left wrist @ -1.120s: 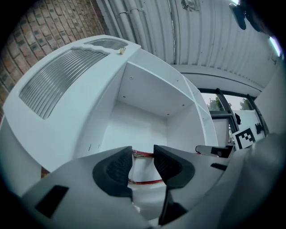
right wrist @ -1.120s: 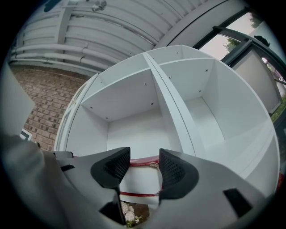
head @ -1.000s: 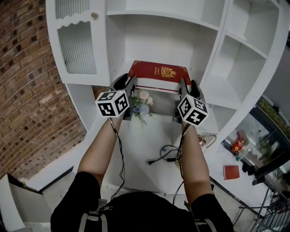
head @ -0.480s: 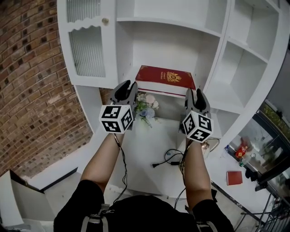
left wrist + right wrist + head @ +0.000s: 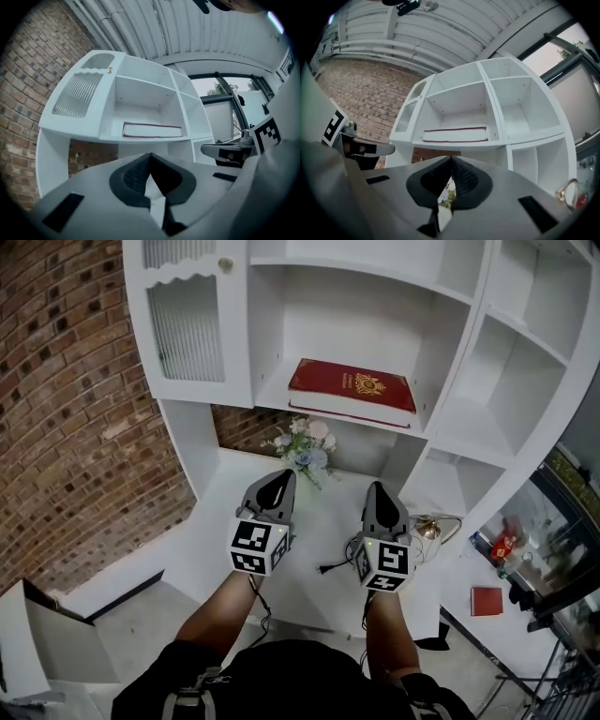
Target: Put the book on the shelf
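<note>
On the shelf point(image 5: 274, 392), book point(image 5: 354, 390) flat, long axis sideways, left gripper point(image 5: 280, 478) and right gripper point(image 5: 378, 489) jaws clenched, empty

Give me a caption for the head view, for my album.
Red book flat on the white shelf; left gripper and right gripper shut below it.

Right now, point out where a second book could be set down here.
Free: the compartment right of the red book, and the desktop left of the flowers. Crowded: the desktop's right side, with cable and gold object.

Both bare forearms reach forward side by side; left gripper point(image 5: 275, 493) and right gripper point(image 5: 380, 506) closed, empty.
</note>
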Motion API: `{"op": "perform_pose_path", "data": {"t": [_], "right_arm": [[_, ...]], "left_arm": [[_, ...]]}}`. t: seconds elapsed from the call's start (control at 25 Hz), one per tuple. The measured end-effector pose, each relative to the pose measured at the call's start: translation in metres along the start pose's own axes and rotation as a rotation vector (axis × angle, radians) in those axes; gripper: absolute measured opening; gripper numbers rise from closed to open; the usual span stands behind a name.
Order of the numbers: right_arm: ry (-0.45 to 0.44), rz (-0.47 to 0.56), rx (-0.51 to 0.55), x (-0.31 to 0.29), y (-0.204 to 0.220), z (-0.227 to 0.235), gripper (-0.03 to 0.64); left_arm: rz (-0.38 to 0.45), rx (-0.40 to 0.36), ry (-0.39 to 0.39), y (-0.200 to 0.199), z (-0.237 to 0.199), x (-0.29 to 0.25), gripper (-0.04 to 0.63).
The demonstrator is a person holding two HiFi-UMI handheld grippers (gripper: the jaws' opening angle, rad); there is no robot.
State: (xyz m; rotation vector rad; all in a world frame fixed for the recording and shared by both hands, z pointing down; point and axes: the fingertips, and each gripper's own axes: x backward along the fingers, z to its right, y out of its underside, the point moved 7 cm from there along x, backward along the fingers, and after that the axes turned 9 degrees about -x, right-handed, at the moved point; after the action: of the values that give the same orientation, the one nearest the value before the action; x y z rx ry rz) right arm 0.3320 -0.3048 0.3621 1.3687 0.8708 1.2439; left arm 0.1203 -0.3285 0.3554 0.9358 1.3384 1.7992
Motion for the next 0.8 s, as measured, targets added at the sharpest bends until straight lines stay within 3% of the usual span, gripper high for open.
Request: {"op": "perform_pose_path", "data": {"t": [0.2, 0.56, 0.8], "right_arm": [[-0.01, -0.065, -0.03, 0.017, 0.024, -0.01, 0.012], [-0.003, -0.058, -0.048, 0.025, 0.019, -0.007, 0.012], [0.01, -0.059, -0.06, 0.027, 0.02, 0.001, 0.012]], "left_arm": [[-0.062, 0.015, 0.045, 0.022, 0.019, 0.012, 0.014], [-0.078, 0.056, 0.04, 0.021, 0.021, 0.022, 0.014], [-0.08, 0.037, 0.04, 0.017, 0.029, 0.024, 0.014]]}}
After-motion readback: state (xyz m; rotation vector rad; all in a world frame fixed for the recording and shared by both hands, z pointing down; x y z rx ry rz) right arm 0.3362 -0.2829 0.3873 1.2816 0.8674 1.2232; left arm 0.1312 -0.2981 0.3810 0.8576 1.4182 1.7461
